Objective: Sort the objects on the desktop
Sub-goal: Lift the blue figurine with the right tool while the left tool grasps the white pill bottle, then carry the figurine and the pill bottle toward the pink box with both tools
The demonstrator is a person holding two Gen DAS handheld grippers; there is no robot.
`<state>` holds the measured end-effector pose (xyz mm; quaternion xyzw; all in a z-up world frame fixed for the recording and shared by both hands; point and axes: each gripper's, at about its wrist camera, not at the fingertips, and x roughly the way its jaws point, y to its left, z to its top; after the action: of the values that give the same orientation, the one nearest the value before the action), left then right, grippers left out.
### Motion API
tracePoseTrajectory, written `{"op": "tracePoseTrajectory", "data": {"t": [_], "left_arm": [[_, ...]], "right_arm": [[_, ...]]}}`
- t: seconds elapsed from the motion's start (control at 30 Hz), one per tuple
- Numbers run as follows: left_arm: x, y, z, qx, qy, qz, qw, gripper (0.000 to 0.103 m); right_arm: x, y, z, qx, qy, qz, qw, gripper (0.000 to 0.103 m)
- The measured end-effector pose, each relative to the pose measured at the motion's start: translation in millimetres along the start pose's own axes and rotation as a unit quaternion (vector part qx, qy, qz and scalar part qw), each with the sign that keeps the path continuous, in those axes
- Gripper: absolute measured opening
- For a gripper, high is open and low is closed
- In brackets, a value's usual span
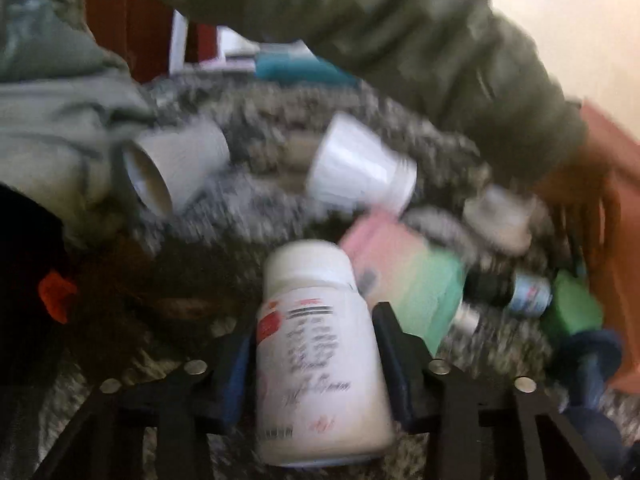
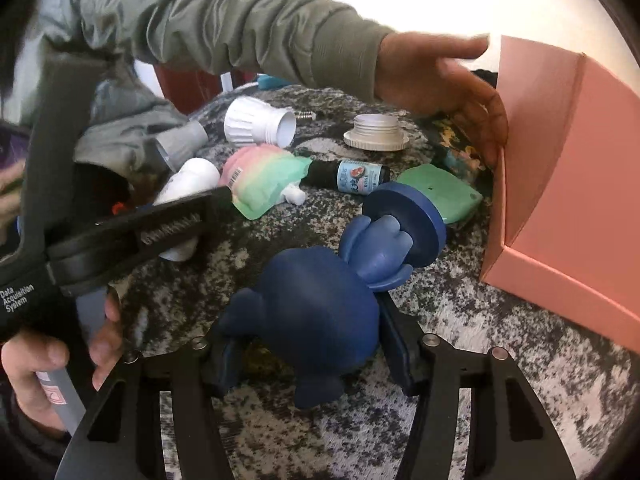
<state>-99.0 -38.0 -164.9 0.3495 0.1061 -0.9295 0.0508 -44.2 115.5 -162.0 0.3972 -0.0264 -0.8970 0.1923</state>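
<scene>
A white pill bottle point(image 1: 320, 360) with a printed label stands between the fingers of my left gripper point(image 1: 316, 320), which is shut on its sides. The right wrist view shows the same bottle point(image 2: 192, 176) held at the left over the mottled grey cloth. My right gripper point(image 2: 308, 332) is shut on a dark blue toy figure point(image 2: 316, 312), whose round base point(image 2: 404, 224) points away from me. The left wrist view is blurred.
On the cloth lie a white ribbed cap point(image 2: 256, 126), a grey tube point(image 1: 176, 164), a pastel pouch point(image 2: 264, 180), a small dark bottle point(image 2: 352, 174), a green case point(image 2: 440, 192) and a threaded ring point(image 2: 376, 132). A person's hand point(image 2: 440, 76) touches the pink box point(image 2: 560, 200) at right.
</scene>
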Motion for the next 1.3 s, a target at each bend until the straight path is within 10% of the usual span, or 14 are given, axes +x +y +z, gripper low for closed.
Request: {"op": "tracePoseTrajectory", "data": {"t": [0.9,1.17,1.3], "left_arm": [[-133,0,27,0.010,-0.083,-0.084,0.9929,0.045],[-171,-38,44,0.037,-0.103,-0.180,0.9775,0.045],[-177,-78,61,0.074,-0.131,-0.168,0.9743,0.045]], "right_arm": [[-87,-2,13,0.041,-0.127,0.038,0.990,0.061],[-153,-17,35,0.023,-0.190,-0.038,0.981,0.061],[-171,-47,57,0.040,-0.192,-0.059,0.979,0.061]]}}
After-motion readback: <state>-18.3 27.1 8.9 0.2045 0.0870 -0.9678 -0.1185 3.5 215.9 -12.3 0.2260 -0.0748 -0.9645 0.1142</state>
